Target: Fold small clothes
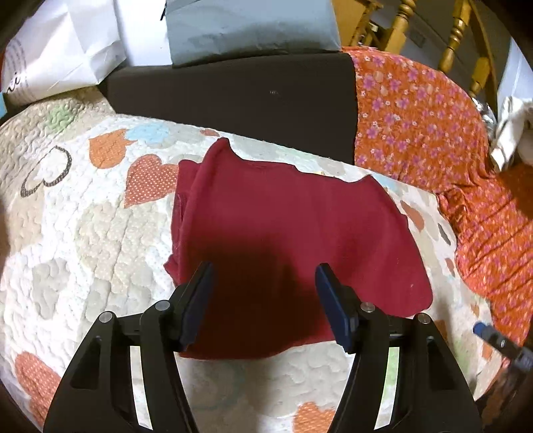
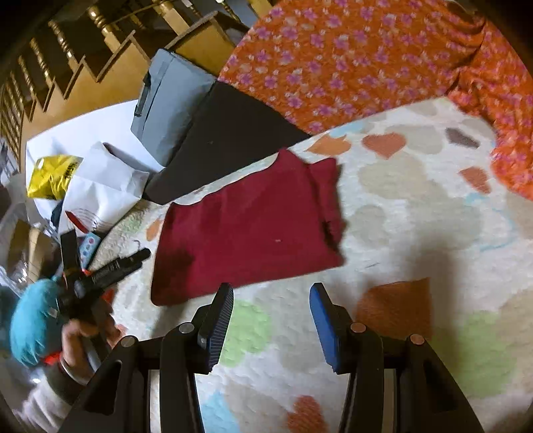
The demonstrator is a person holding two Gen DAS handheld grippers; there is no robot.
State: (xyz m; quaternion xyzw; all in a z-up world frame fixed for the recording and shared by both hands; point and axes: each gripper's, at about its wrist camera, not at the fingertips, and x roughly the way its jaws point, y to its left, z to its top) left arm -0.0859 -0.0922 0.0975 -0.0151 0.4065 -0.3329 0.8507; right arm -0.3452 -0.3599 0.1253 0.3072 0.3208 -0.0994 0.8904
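A dark red small garment [image 1: 293, 233] lies folded flat on the heart-patterned quilt [image 1: 83, 233]; it also shows in the right wrist view [image 2: 250, 226]. My left gripper [image 1: 265, 276] is open and empty, its jaws hovering over the garment's near edge. My right gripper [image 2: 271, 296] is open and empty, above the quilt [image 2: 416, 206] just off the garment's near edge. The left gripper is also seen, held in a hand, in the right wrist view [image 2: 130, 263], and the right gripper's tip shows in the left wrist view [image 1: 479, 329].
An orange floral cloth [image 1: 433, 133] lies along the quilt's right side. A black cushion [image 1: 233, 100] and a grey box [image 1: 253, 30] sit behind the garment. White paper bags [image 1: 66, 56] lie at the back left. Wooden chair spindles [image 2: 66, 66] stand beyond.
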